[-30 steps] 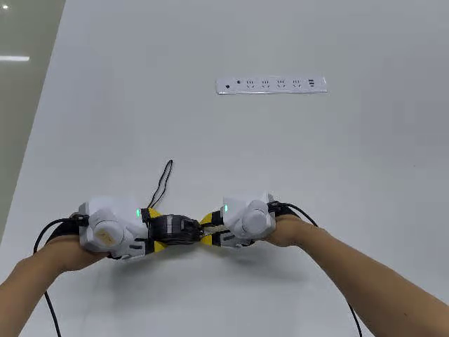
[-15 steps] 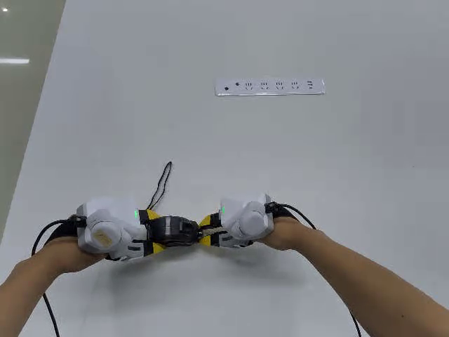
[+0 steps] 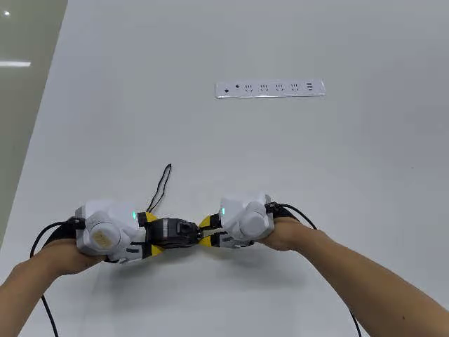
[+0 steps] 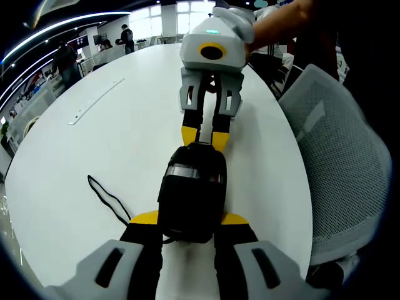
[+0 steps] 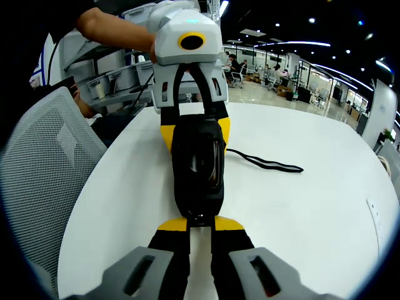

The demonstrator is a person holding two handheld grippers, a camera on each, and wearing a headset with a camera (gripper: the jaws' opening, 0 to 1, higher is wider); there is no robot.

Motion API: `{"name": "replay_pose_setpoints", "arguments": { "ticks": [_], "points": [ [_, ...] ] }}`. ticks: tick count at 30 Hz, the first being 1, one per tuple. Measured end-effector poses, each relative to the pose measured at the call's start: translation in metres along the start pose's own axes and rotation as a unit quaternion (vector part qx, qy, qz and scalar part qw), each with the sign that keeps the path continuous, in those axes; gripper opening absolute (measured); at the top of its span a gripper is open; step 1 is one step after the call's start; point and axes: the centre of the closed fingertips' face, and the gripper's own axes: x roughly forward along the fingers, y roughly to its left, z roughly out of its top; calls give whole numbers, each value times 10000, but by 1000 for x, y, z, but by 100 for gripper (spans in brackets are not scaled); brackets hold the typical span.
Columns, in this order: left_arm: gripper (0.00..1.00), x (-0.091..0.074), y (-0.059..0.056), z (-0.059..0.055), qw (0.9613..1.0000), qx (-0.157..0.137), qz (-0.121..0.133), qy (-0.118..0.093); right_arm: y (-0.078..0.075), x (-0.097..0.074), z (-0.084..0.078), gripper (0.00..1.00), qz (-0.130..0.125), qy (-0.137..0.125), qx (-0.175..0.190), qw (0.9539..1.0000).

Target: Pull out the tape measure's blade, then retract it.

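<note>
The black tape measure (image 3: 173,231) lies on the white table (image 3: 295,161), held between the two grippers, with its thin black strap (image 3: 161,184) trailing away across the table. Its case is clamped across the middle by the left gripper (image 3: 153,232), whose jaws are spread wide. Its front end is pinched by the right gripper (image 3: 205,231), whose jaws are set narrow.
</note>
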Motion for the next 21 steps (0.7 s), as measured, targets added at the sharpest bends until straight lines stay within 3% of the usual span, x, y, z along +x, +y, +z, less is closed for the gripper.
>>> {"name": "replay_pose_setpoints", "arguments": {
  "ticks": [21],
  "points": [
    [27,0,-1,0,10000,-33,-33,37,1,0,0,9,48,-30,-3,10000]
  ]
}}
